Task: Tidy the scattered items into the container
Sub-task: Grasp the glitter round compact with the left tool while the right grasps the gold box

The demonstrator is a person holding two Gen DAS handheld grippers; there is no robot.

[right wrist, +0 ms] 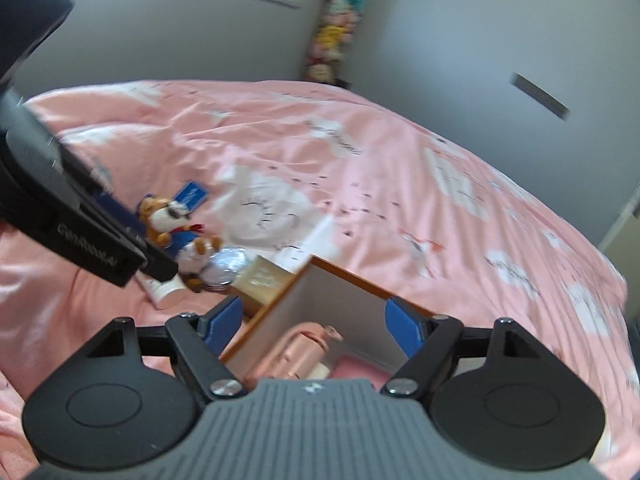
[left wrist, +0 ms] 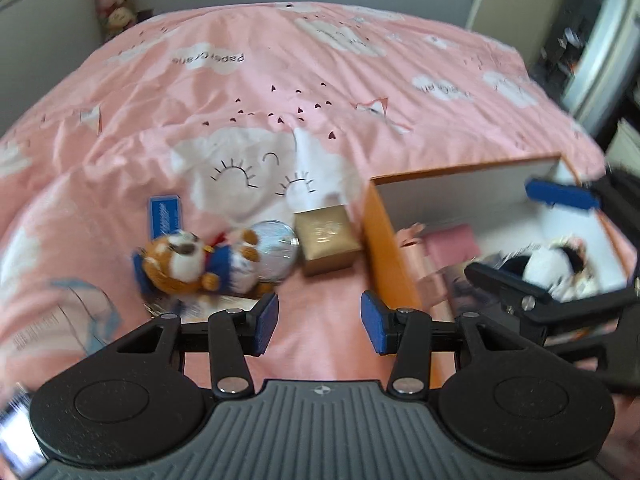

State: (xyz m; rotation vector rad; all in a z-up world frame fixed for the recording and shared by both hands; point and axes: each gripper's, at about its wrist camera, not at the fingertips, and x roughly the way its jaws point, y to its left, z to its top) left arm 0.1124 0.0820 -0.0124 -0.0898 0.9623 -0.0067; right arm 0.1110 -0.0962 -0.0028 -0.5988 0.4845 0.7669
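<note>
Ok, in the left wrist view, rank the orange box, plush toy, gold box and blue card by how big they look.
1. orange box, though nearer the camera
2. plush toy
3. gold box, not far behind the toy
4. blue card, partly hidden behind the toy

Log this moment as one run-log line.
left gripper: open, empty | right gripper: open, empty, over box | plush dog, gold box: on bed, outside

A white cloud on the pink bedspread (left wrist: 280, 92), upper left of the left wrist view, carries "PaperCrane" printed upside down; in the right wrist view, the other hand-held gripper (right wrist: 132, 248) at the left edge bears white lettering, seemingly "GenRobot.AI", blurred; the blue card's (left wrist: 164, 216) print is illegible.
</note>
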